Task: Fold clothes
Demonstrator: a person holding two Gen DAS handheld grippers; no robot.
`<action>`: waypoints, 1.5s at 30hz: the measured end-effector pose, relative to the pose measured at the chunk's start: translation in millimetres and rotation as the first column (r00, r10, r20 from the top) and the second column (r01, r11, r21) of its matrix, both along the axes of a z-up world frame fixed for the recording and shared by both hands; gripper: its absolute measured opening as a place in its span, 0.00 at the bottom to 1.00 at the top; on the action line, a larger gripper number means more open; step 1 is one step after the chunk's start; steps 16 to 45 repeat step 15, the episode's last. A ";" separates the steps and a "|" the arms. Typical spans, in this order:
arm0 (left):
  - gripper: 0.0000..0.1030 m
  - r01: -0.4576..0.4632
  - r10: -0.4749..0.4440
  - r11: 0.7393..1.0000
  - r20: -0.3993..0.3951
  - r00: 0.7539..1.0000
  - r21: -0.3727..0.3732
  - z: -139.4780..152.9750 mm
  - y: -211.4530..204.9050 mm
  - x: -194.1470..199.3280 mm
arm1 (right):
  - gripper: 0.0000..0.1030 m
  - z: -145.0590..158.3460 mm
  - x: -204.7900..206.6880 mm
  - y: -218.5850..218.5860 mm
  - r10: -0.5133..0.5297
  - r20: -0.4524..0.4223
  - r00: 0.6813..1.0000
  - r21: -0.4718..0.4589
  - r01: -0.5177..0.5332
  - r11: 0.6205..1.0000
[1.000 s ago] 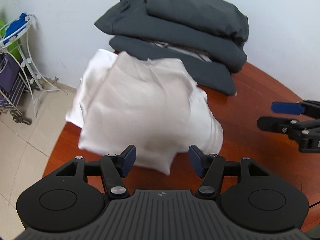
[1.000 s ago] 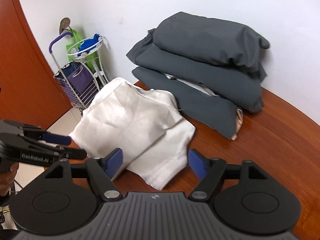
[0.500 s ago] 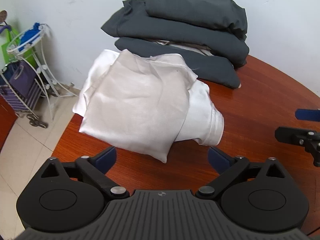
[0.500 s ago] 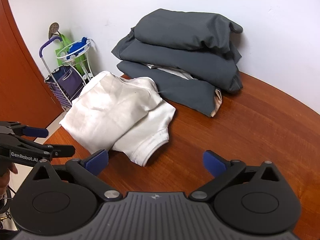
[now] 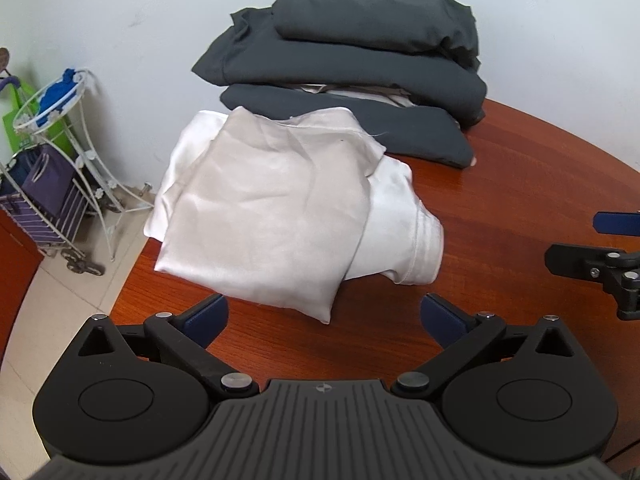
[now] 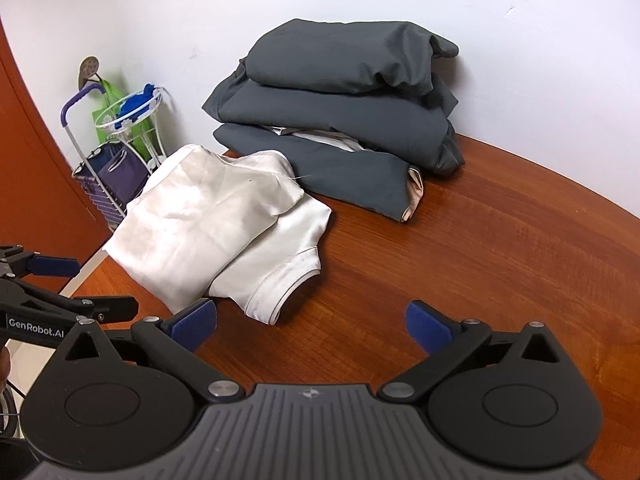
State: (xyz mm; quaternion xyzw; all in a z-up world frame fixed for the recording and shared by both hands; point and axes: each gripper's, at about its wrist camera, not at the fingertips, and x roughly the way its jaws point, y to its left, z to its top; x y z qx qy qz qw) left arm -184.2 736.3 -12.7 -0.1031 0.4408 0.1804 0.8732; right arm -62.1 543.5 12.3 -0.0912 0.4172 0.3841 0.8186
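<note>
Landmark: the white garment (image 5: 272, 208), folded, lying on the table (image 5: 520, 208) at its curved edge.

- White garment: a cream, slightly shiny layer on top; a whiter layer with a hemmed sleeve or cuff opening (image 6: 280, 284) juts out from under it on the side nearer the right gripper. One edge of the bundle overhangs the table rim above the floor. Nothing grips it.
- Dark pile (image 5: 360, 64): grey folded clothes stacked behind the white garment, against the wall. The bottom dark piece touches or is slightly overlapped by the garment's far edge. A pale piece shows sandwiched between the dark layers.
- Left gripper (image 5: 324, 316): hovers over bare wood just in front of the white garment; jaws spread wide, blue pads apart, nothing between them. The garment's near corner points toward the gap but stays clear of the pads.
- Right gripper (image 6: 312, 324): in front of the garment, on the sleeve side; jaws likewise spread wide and empty, over bare table. Its left pad sits near the sleeve hem in the picture; contact cannot be told.
- Wire stand (image 5: 60, 104): white, on the floor beyond the garment's overhanging edge, with something blue on top.
- Trolley (image 6: 112, 176): beside the stand, holding a purple bag.
</note>
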 end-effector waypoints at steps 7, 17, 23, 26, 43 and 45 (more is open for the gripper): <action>1.00 0.043 -0.043 0.999 0.006 0.999 0.003 0.5 3.0 6.7 | 0.99 -1.9 -3.3 -1.0 -0.042 0.002 0.999 0.005 0.042 0.999; 1.00 0.095 -0.095 0.995 0.005 0.995 0.007 -1.1 -0.6 11.5 | 0.99 -1.9 -9.2 -4.2 -0.080 0.008 0.997 0.002 0.080 0.997; 1.00 0.095 -0.095 0.995 0.005 0.995 0.007 -1.1 -0.6 11.5 | 0.99 -1.9 -9.2 -4.2 -0.080 0.008 0.997 0.002 0.080 0.997; 1.00 0.095 -0.095 0.995 0.005 0.995 0.007 -1.1 -0.6 11.5 | 0.99 -1.9 -9.2 -4.2 -0.080 0.008 0.997 0.002 0.080 0.997; 1.00 0.095 -0.095 0.995 0.005 0.995 0.007 -1.1 -0.6 11.5 | 0.99 -1.9 -9.2 -4.2 -0.080 0.008 0.997 0.002 0.080 0.997; 1.00 0.095 -0.095 0.995 0.005 0.995 0.007 -1.1 -0.6 11.5 | 0.99 -1.9 -9.2 -4.2 -0.080 0.008 0.997 0.002 0.080 0.997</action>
